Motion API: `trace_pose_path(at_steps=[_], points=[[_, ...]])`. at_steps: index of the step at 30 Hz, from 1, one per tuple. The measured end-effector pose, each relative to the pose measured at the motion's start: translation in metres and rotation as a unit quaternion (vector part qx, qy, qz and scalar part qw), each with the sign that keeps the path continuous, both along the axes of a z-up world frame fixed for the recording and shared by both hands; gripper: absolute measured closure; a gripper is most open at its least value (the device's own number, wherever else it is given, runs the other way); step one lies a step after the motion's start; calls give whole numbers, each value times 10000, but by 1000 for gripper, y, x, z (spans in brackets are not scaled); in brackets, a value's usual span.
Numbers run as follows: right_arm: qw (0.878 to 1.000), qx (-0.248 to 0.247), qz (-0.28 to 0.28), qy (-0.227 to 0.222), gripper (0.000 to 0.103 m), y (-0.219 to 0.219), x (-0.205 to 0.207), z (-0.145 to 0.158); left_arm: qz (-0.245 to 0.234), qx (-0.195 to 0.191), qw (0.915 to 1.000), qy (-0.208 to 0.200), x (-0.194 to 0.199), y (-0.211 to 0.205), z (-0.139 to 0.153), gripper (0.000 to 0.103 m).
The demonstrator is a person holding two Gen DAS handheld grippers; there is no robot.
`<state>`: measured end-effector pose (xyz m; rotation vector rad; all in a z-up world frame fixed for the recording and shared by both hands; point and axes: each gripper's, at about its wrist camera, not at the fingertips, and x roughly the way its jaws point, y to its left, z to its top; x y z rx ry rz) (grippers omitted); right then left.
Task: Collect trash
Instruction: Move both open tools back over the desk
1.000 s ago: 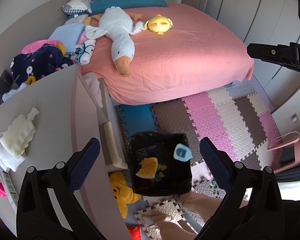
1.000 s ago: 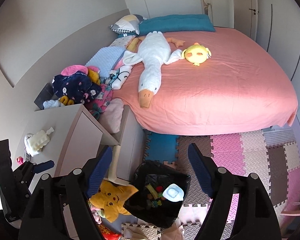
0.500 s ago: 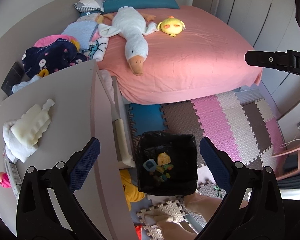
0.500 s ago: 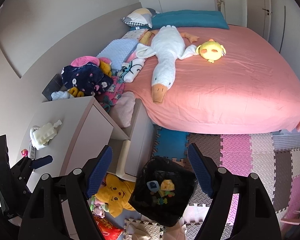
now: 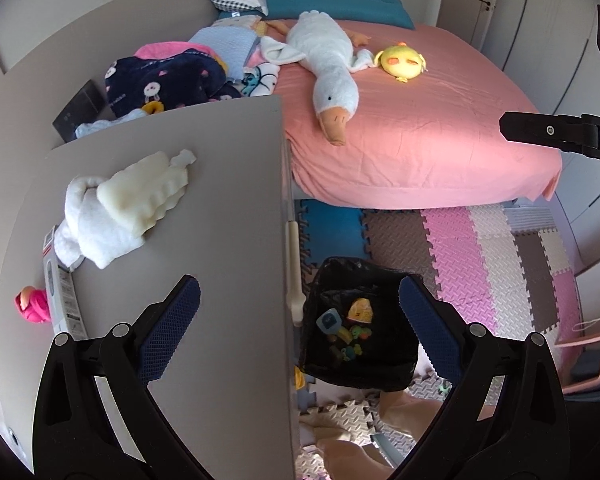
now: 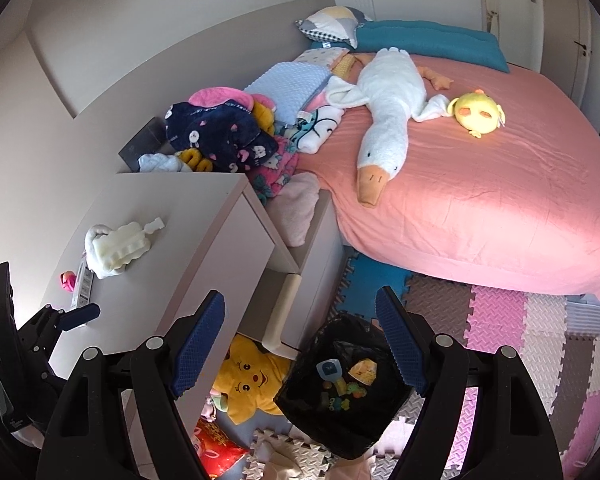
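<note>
Both views shifted sideways toward the bedside cabinet (image 5: 188,216) compared with a second ago; cabinet top now fills the left half of the left wrist view. Blue-and-white scrap, seen a second ago at the upper edge of the black bin (image 5: 360,332), now lying at the bottom among the other small bright pieces (image 5: 348,328); bin standing on the foam floor mats (image 5: 480,264), just beside the cabinet front. Left gripper (image 5: 300,328) empty, jaws wide apart, nothing between the pads. Right gripper (image 6: 300,344) likewise empty, jaws wide apart and unchanged in spread. Judged: one drop into the bin completed, both tools free and turning toward the next item. Likely candidates on the cabinet top: crumpled white cloth (image 5: 96,220) with a cream foam piece (image 5: 148,188) resting on it, a printed paper strip (image 5: 60,300) and a small pink object (image 5: 30,304) near the far edge. Whether these count as trash not determinable from the views. Bed (image 5: 420,140) and stuffed goose (image 5: 324,64) undisturbed.
</note>
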<state>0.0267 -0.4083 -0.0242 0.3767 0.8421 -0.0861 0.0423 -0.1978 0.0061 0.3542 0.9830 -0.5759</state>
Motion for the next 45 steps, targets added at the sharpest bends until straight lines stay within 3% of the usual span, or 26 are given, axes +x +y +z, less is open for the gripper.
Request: trace_pose_path(at_steps=[13, 23, 32, 41, 45], points=[[9970, 19, 776, 36, 25, 66, 43, 0, 947, 71, 9955, -10, 12, 75, -1, 7], [9933, -46, 1154, 92, 25, 110, 65, 4, 1419, 135, 9897, -138, 18, 112, -4, 7], [9936, -31, 1126, 109, 25, 137, 85, 9, 1766, 90, 9842, -96, 34, 140, -9, 7], [9956, 379, 816, 254, 25, 160, 121, 4, 1947, 92, 9808, -22, 54, 160, -17, 7], [9952, 531, 764, 316, 25, 170, 139, 1, 1997, 60, 9798, 59, 68, 165, -21, 14]])
